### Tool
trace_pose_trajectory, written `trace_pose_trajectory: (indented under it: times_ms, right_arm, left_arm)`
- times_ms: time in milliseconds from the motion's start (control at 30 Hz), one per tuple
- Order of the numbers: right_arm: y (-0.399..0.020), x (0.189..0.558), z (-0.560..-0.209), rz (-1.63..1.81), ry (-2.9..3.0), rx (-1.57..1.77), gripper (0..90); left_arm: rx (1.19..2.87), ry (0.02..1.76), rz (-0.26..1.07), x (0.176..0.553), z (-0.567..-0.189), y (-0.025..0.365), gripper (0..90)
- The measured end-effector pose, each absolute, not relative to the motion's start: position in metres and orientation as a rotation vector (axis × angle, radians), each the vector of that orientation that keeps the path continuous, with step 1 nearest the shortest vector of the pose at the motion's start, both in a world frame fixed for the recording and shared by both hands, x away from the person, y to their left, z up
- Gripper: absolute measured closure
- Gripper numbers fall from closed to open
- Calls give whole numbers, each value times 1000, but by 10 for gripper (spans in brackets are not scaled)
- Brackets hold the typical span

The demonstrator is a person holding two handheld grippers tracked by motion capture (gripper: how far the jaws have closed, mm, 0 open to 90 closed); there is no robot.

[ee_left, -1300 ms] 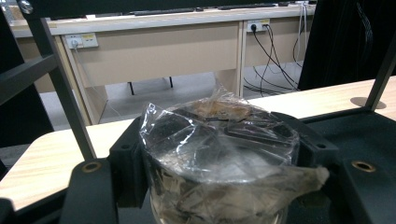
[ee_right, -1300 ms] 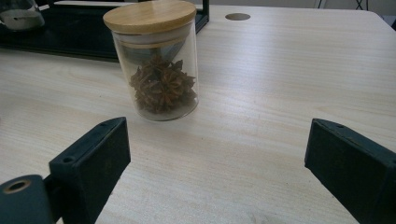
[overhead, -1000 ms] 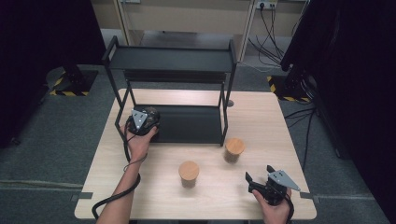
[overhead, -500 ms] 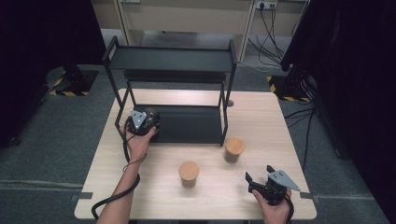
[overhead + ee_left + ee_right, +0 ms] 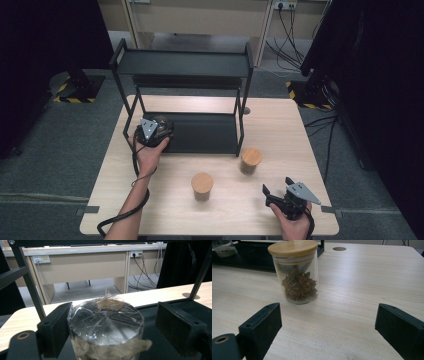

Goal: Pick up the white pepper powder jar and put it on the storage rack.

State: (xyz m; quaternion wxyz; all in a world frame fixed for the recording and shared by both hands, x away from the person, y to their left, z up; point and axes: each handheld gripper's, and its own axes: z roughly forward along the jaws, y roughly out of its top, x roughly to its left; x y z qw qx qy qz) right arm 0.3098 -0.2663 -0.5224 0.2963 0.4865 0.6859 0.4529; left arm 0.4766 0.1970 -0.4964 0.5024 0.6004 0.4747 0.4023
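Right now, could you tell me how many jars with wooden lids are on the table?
2: one jar near the table's middle front, the other jar by the shelf's right front leg. None seems hidden.

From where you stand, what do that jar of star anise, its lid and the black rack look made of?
The jar of star anise looks like clear glass: the contents show through. Its lid seems pale wood or bamboo, matte, with visible grain. The black rack is probably painted metal, judging by its thin matte bars.

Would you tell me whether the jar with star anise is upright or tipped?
Upright: the star anise jar stands on its base on the table, bamboo lid on top.
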Motion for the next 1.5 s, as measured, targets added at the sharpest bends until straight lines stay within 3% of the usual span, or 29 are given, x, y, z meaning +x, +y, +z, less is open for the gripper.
trace_pose_trajectory:
  times_ms: [1500]
  right_arm:
    - [-266,310,-522,1207,1823,1294,73]
  left_arm:
    - [1442,1155,968,429,-489,199,90]
